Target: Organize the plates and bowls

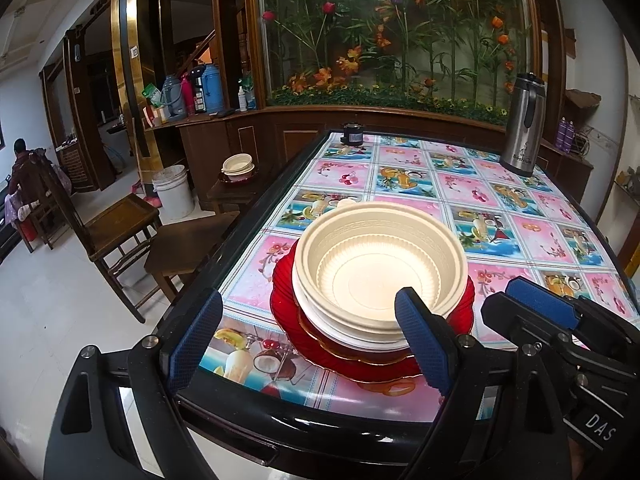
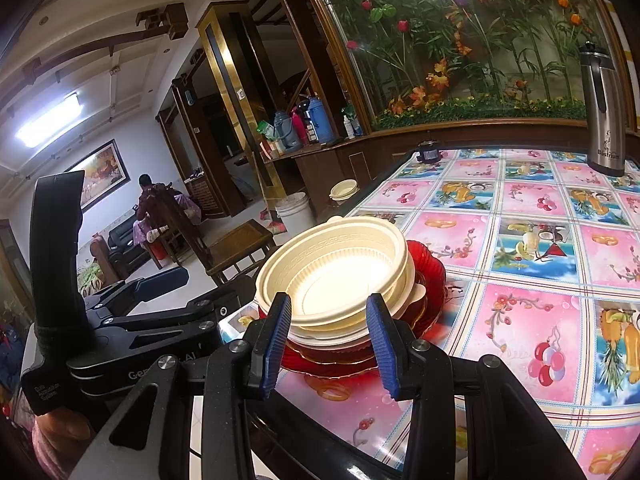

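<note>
Leftmost, the left gripper [image 1: 308,344] hangs with its jaws spread wide and nothing between the pads, just before the near edge of the counter [image 1: 520,208]. Beside it, a stack of cream bowls [image 1: 380,264] sits on red plates [image 1: 372,364] near the counter's near left corner. To the right, the right gripper [image 2: 330,344] stands partly open in front of the stack, its blue pads apart and pressing on nothing. Farther right, a steel thermos [image 1: 522,124] stands upright at the far edge.
</note>
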